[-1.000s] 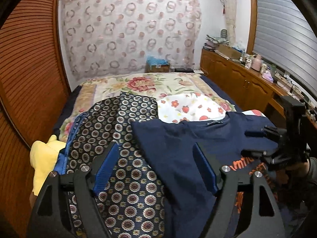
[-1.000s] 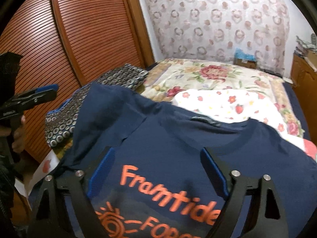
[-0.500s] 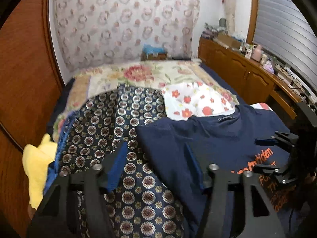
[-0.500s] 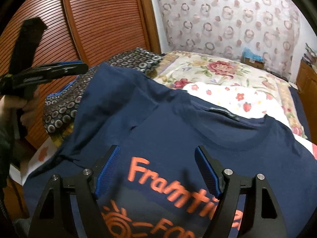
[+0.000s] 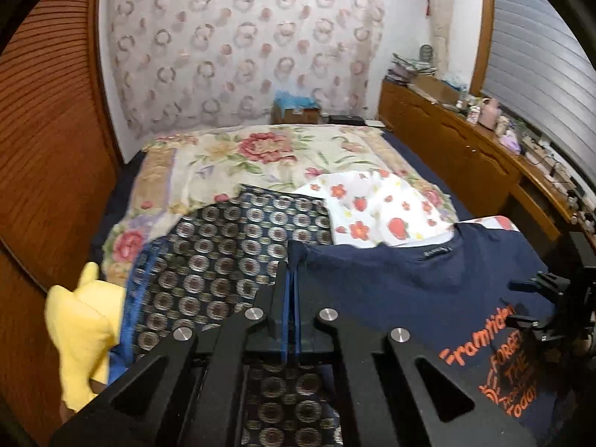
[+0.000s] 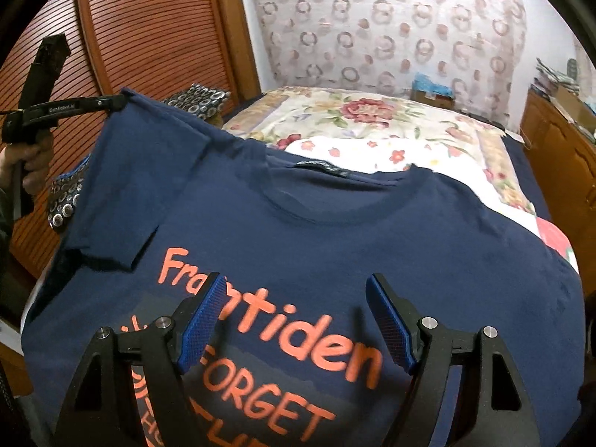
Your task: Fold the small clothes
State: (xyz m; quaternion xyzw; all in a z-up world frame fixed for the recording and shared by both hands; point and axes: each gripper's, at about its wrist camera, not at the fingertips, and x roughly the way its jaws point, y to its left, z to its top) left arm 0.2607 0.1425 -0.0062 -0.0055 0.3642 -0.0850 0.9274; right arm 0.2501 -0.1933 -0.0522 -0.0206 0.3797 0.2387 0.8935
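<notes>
Pinching the shirt (image 6: 335,231) sleeve edge, left gripper (image 6: 111,102) pressed together on it | shirt spread front-up on bed (image 6: 372,111) | right gripper (image 6: 294,320) spread above the print, empty | advice: carry sleeve inward, keep fabric taut.

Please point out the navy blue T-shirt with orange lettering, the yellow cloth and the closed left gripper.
navy blue T-shirt (image 6: 335,223), right wrist view, on the chest below the collar.
yellow cloth (image 5: 82,320), left wrist view, on its middle.
left gripper (image 5: 289,279), left wrist view, at its closed fingertips.
</notes>
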